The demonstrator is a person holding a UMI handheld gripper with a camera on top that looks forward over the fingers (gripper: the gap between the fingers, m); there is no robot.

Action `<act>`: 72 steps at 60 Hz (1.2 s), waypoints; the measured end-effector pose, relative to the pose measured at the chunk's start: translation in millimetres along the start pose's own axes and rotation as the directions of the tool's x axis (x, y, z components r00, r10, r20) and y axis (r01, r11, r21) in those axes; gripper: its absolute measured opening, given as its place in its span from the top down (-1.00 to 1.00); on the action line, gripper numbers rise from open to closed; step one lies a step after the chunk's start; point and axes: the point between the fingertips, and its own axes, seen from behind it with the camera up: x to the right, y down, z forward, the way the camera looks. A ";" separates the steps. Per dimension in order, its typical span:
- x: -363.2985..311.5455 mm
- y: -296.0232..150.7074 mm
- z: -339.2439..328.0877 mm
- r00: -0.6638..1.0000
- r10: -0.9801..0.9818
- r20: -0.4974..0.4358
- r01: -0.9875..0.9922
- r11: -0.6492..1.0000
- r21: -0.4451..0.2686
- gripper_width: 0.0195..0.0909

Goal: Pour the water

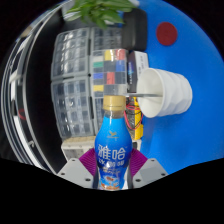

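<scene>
One bottle (110, 150) standing upright between the fingers, its yellow cap pointing up.
Both pads (85, 160) are pressing its label, so the gripper (111, 168) is clamping it; the white cup (166, 92) is lying on its side beyond and to the right, mouth facing the bottle, suggesting a rightward tilt to pour.

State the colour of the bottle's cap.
Yellow-orange cap on the blue-labelled bottle between the tongs, gripper view.
</scene>
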 end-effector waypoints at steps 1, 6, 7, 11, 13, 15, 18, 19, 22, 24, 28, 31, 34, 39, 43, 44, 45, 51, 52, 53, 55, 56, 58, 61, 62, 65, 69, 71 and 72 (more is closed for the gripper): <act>-0.8 -2.8 0.4 0.999 0.032 0.002 -0.032 0.999 -0.001 0.45; -1.1 -13.0 2.2 0.985 0.171 0.022 -0.171 0.985 0.003 0.45; -1.7 -14.2 2.5 0.980 0.198 0.027 -0.198 0.980 0.001 0.45; -3.0 -18.8 3.3 0.959 0.280 0.033 -0.280 0.960 0.000 0.44; -2.0 -20.0 3.8 0.954 0.298 0.029 -0.298 0.954 0.001 0.44; -1.0 -19.4 4.6 0.953 0.302 0.024 -0.302 0.953 -0.003 0.44; 0.3 -19.1 5.1 0.955 0.298 0.009 -0.298 0.955 -0.011 0.45; 0.6 -18.0 5.5 0.955 0.295 0.005 -0.295 0.955 -0.015 0.45; 2.2 -15.7 6.1 0.964 0.267 -0.007 -0.267 0.963 -0.025 0.44; 2.7 -14.0 4.9 0.971 0.237 -0.015 -0.237 0.971 -0.033 0.44; 1.7 -12.5 4.6 0.990 0.142 -0.022 -0.143 0.988 -0.050 0.45; -3.5 -12.9 2.4 0.999 0.033 -0.016 -0.034 0.998 -0.060 0.44; -13.1 -17.2 -2.8 0.994 -0.109 -0.007 0.109 0.992 -0.065 0.45; -37.2 -31.4 -8.6 0.932 -0.361 0.002 0.361 0.931 -0.060 0.44; -57.3 -46.5 -15.0 0.844 -0.536 0.024 0.537 0.843 -0.034 0.44; -64.0 -50.1 -16.6 0.819 -0.572 0.029 0.573 0.819 -0.028 0.44; -73.8 -53.2 -22.5 0.797 -0.604 0.024 0.604 0.796 -0.033 0.44; -109.1 -83.1 -32.5 0.638 -0.769 0.030 0.768 0.639 0.039 0.43; -113.8 -89.4 -34.2 0.608 -0.794 0.023 0.792 0.608 0.057 0.43; -118.6 -95.4 -35.6 0.578 -0.816 0.014 0.814 0.577 0.070 0.43; -126.2 -109.5 -39.4 0.516 -0.856 -0.018 0.854 0.513 0.093 0.43; -128.7 -117.6 -41.1 0.487 -0.872 -0.037 0.870 0.482 0.103 0.42; -132.9 -134.9 -44.2 0.428 -0.900 -0.081 0.900 0.417 0.122 0.42; -132.3 -162.9 -48.0 0.332 -0.932 -0.148 0.939 0.312 0.143 0.43; -133.0 -171.4 -50.2 0.296 -0.940 -0.171 0.951 0.274 0.144 0.42; -131.5 -194.9 -52.7 0.208 -0.952 -0.227 0.973 0.178 0.146 0.43; -122.3 -222.1 -56.6 0.136 -0.953 -0.270 0.985 0.099 0.144 0.43; -117.5 -233.4 -56.5 0.119 -0.951 -0.284 0.987 0.081 0.142 0.43; -113.9 -239.8 -56.7 0.112 -0.949 -0.293 0.988 0.074 0.138 0.43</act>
